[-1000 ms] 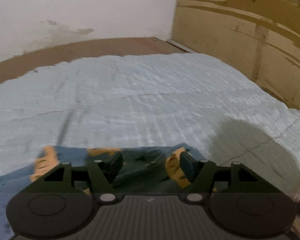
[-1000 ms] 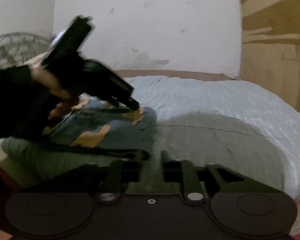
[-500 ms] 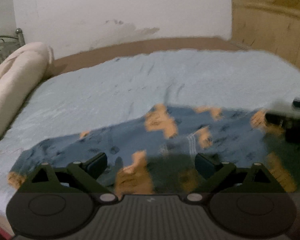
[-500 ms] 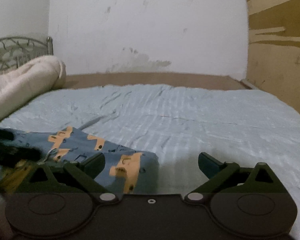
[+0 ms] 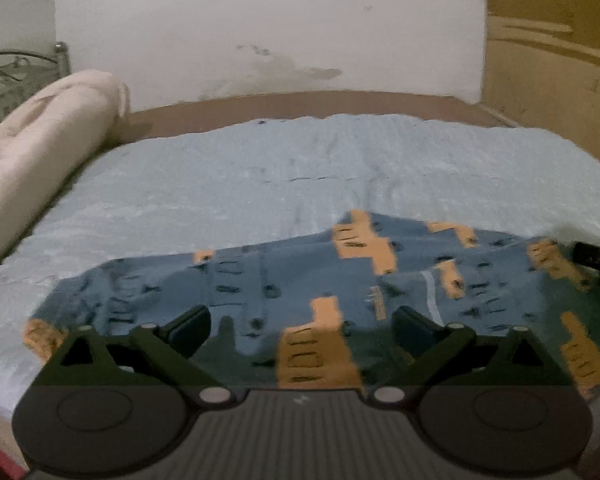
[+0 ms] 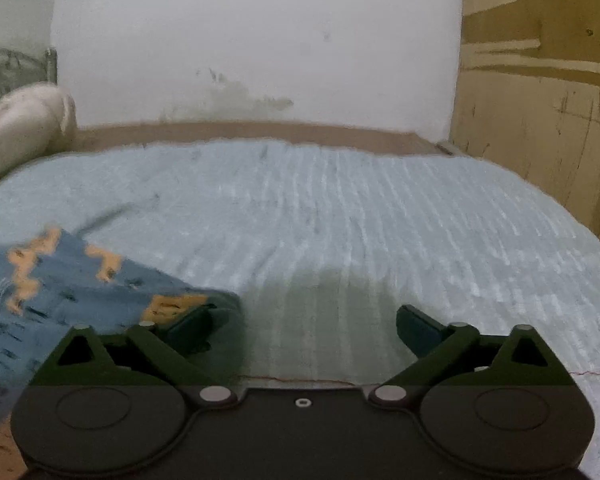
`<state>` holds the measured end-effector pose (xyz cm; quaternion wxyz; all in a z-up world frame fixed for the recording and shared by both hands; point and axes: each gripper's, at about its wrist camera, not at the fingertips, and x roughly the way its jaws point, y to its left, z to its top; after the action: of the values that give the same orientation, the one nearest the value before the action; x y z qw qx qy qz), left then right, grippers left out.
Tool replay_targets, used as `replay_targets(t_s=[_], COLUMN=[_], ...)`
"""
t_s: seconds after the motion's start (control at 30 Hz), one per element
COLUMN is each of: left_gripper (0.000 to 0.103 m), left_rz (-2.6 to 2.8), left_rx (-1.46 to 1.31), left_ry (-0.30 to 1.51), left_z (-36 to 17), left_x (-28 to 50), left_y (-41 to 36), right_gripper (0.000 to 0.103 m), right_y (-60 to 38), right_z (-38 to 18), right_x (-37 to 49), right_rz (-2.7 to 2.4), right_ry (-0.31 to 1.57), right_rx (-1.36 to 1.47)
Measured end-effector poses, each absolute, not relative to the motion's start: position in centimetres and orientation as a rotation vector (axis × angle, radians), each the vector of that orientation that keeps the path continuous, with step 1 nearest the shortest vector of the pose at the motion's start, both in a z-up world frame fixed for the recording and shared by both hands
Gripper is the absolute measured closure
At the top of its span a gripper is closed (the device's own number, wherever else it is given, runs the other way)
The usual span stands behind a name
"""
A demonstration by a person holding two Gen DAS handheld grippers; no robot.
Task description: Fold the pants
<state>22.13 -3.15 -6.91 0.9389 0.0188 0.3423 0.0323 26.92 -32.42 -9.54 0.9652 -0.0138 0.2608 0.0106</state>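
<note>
Pale blue ribbed bedsheet [image 5: 228,184] covers most of both views, reaching back to a brown bed edge [image 5: 312,102] under a stained white wall [image 5: 260,20]; a tan wooden panel [image 6: 540,100] stands at the right; a cream rolled blanket [image 5: 32,148] lies along the sheet's left side, in front of a metal bed frame [image 5: 4,76]; the pants [image 5: 380,280], blue with orange patches and small dark marks, lie spread flat across the near part of the sheet, their right end showing at the lower left of the right wrist view [image 6: 52,288]; the left gripper [image 5: 302,326] hangs over the pants, its jaws opening and already wide, pads clear of the cloth; the right gripper [image 6: 304,326] has its jaws spread wide, its left finger [image 6: 188,326] over the pants' corner, bare shadowed sheet between the jaws, nothing held; its dark tip [image 5: 596,256] shows at the right edge of the left wrist view
</note>
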Motion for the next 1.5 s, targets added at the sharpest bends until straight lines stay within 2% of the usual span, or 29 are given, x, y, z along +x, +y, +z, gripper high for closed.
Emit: replay_targets(t_s=[0.1,0.2,0.4,0.53,0.73,0.97,1.23,1.37,1.5], left_gripper=[0.003,0.003,0.001,0.001,0.001,0.001,0.001,0.001,0.001], left_rz=[0.114,0.117,0.114,0.118,0.2,0.347,0.45,0.479,0.446], left_rx=[0.06,-0.004,-0.034,-0.054,-0.09,-0.195,-0.192,-0.21,-0.237], left_ry=[0.795,0.76,0.726,0.718,0.696,0.668,0.641,0.639,0.651], left_z=[-8.2,-6.9,-4.7,-3.2,-1.6,-0.8,0.5,0.1,-1.4], left_x=[22.9,21.5,17.6,14.3,9.6,5.3,2.4,3.0,5.5], left_y=[-3.0,-2.6,-1.8,-0.5,3.4,8.6,11.3,12.1,12.2], right_gripper=[0.001,0.001,0.001,0.001,0.001,0.001,0.001,0.001,0.001], right_y=[-31.9,-31.8,-30.6,-28.9,-26.4,-19.6,-15.8,-14.2,-13.9], right_z=[-9.8,-10.9,-9.4,-10.4,-7.5,-6.8,-7.6,-10.1,-10.8], right_x=[25.3,23.7,18.5,17.5,16.1,18.3,22.9,23.9,23.3], right_rz=[-0.007,-0.035,-0.089,-0.07,-0.06,0.154,0.137,0.134,0.164], right_ry=[0.55,0.587,0.501,0.554,0.458,0.46,0.423,0.461,0.415], right_rx=[-0.052,-0.032,0.019,-0.023,0.033,-0.079,-0.14,-0.228,-0.269])
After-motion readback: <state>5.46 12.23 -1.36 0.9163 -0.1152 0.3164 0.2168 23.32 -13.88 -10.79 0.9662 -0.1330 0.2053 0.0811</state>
